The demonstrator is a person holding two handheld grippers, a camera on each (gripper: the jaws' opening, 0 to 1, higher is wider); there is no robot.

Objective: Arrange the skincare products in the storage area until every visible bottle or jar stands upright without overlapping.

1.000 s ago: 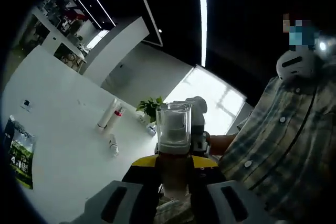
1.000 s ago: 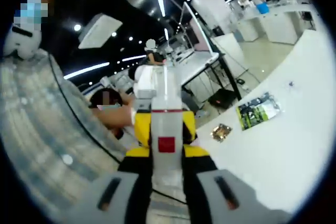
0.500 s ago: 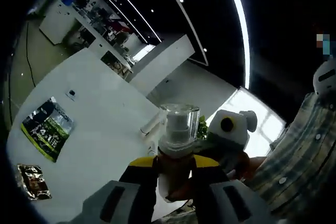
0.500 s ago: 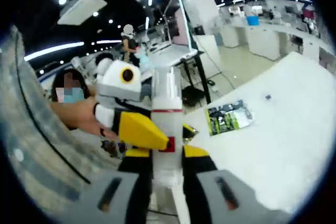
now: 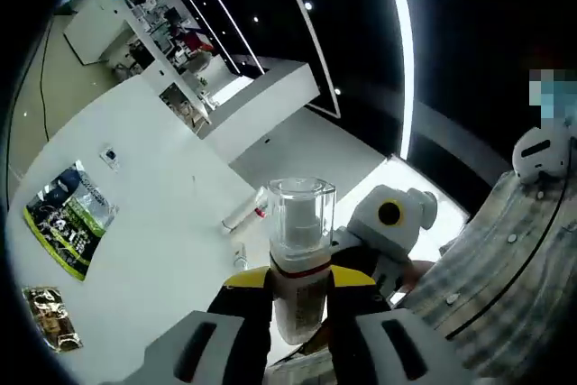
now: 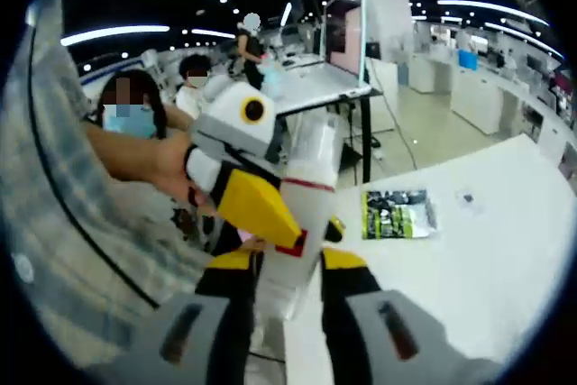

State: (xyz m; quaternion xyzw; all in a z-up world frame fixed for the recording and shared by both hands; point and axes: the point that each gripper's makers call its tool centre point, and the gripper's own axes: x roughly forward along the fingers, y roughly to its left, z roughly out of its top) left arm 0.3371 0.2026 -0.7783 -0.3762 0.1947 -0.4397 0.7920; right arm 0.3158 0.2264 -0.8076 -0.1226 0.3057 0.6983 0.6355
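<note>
In the left gripper view, the left gripper [image 5: 298,299] is clenched around a spray bottle [image 5: 298,254] with a clear cap and a red band, held up in the air between the yellow-tipped jaws, above the white table [image 5: 153,223]. Just to the right of the bottle sits the other gripper [image 5: 389,223], white with a round yellow-ringed lens, and behind it a person's plaid shirt [image 5: 509,268]. On the table to the left lie a green packet [image 5: 68,227] and, nearer, a small gold packet [image 5: 50,317]. Farther along the table, past the held bottle, a tube [image 5: 245,213] lies on its side and a small item [image 5: 240,257] sits close by, too small to make out. In the right gripper view, the right gripper [image 6: 287,286] grasps a white bottle [image 6: 305,200] with a red line and a red square on it, tilted to the right. The left gripper [image 6: 236,155] crosses in front from the left, its yellow jaw touching the white bottle. To the right, the table [image 6: 469,268] carries the green packet [image 6: 397,214]. In the far background stand a laptop on a desk [image 6: 329,60] and seated people.
</note>
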